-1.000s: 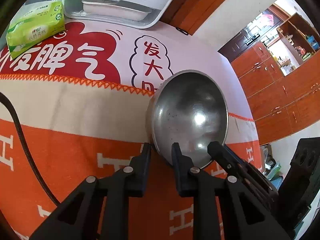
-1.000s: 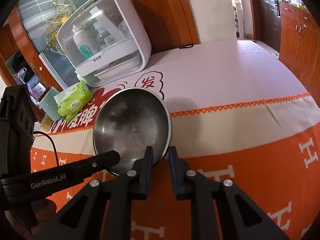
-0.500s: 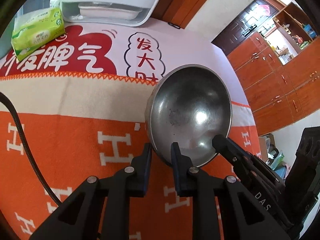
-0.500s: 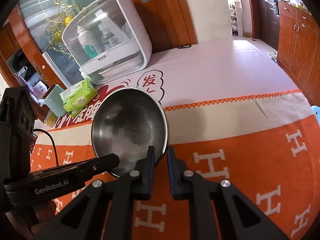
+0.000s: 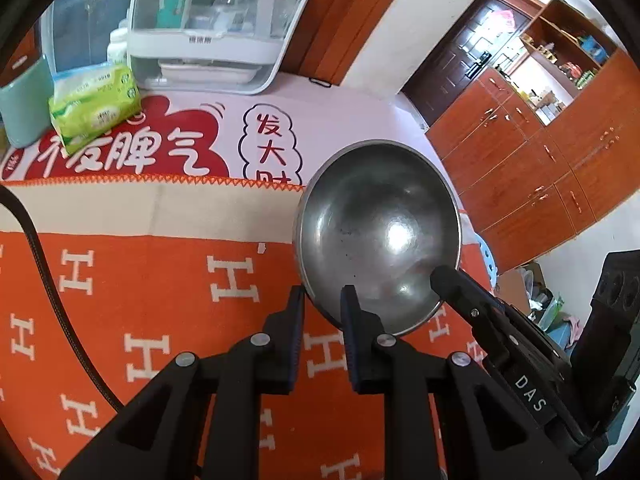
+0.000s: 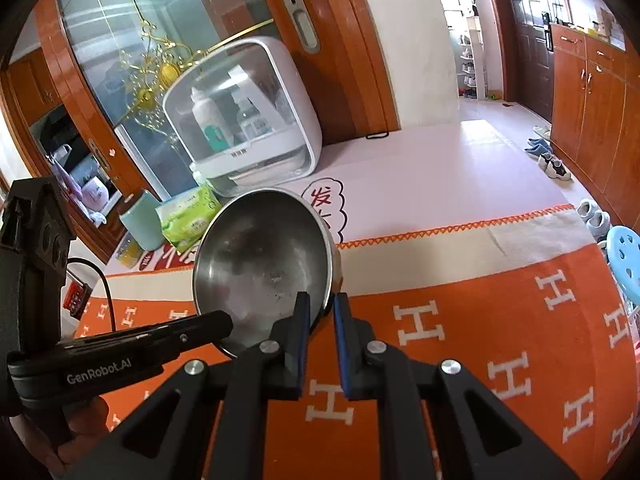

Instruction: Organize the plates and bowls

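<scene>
A steel bowl (image 5: 380, 232) is held tilted above the orange cloth. My left gripper (image 5: 322, 300) is shut on its near rim, one finger inside and one outside. My right gripper (image 6: 320, 304) is shut on the rim at the other side; it shows in the left wrist view (image 5: 472, 300) at the bowl's lower right. The bowl (image 6: 264, 264) is empty in the right wrist view. The left gripper (image 6: 192, 332) reaches in from the left there.
A white dish cabinet (image 6: 248, 120) stands at the table's back. A green tissue pack (image 5: 94, 108) and a pale green cup (image 6: 142, 220) lie beside it. A black cable (image 5: 44, 276) crosses the orange tablecloth (image 6: 500, 320). A blue stool (image 6: 624, 256) stands off the right edge.
Both grippers have lifted the bowl up and toward me, away from the red lettering. The table looks lower and farther. The grips on the rim have not changed.
</scene>
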{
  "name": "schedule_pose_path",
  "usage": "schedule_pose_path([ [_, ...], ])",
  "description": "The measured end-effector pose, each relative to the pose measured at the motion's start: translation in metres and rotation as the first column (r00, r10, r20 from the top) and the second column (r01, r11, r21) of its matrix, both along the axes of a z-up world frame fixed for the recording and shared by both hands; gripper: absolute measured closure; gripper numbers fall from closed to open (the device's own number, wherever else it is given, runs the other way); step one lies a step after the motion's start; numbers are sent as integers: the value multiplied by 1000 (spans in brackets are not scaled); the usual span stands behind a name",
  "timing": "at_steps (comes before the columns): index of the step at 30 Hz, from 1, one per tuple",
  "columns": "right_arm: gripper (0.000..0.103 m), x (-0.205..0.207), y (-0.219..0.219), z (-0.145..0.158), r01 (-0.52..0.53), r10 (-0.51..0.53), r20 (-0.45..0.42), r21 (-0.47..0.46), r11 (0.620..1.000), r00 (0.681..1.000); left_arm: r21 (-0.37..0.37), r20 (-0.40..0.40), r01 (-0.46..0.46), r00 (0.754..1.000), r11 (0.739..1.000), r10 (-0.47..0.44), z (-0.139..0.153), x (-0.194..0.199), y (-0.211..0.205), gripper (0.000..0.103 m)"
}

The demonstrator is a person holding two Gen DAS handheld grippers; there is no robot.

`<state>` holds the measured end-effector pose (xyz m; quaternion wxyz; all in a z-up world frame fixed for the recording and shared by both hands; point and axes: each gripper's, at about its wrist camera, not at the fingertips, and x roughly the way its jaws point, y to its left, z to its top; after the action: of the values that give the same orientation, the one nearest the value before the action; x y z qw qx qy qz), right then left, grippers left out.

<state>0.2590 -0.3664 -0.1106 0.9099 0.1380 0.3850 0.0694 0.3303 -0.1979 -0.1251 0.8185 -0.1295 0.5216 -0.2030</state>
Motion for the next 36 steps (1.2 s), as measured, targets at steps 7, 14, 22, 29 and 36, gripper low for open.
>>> schedule_pose_path([
  [7,91,-41,-2,21,16,-16,38,21,1000,999,12,26,20,999,1000,-20,29,-38,2,87],
  [14,94,-84,-4,34,28,-31,68,37,999,997,0,51,48,998,999,-48,51,-80,3,87],
  [22,103,-132,13,39,-8,6,74,32,999,997,-4,91,100,991,995,-99,74,-133,-5,87],
  [29,103,-165,17,46,0,-2,99,17,1000,995,11,56,97,994,995,-97,66,-167,5,87],
  [36,103,-189,3,33,67,-69,43,56,996,997,29,2,89,996,996,-90,49,-187,16,87],
])
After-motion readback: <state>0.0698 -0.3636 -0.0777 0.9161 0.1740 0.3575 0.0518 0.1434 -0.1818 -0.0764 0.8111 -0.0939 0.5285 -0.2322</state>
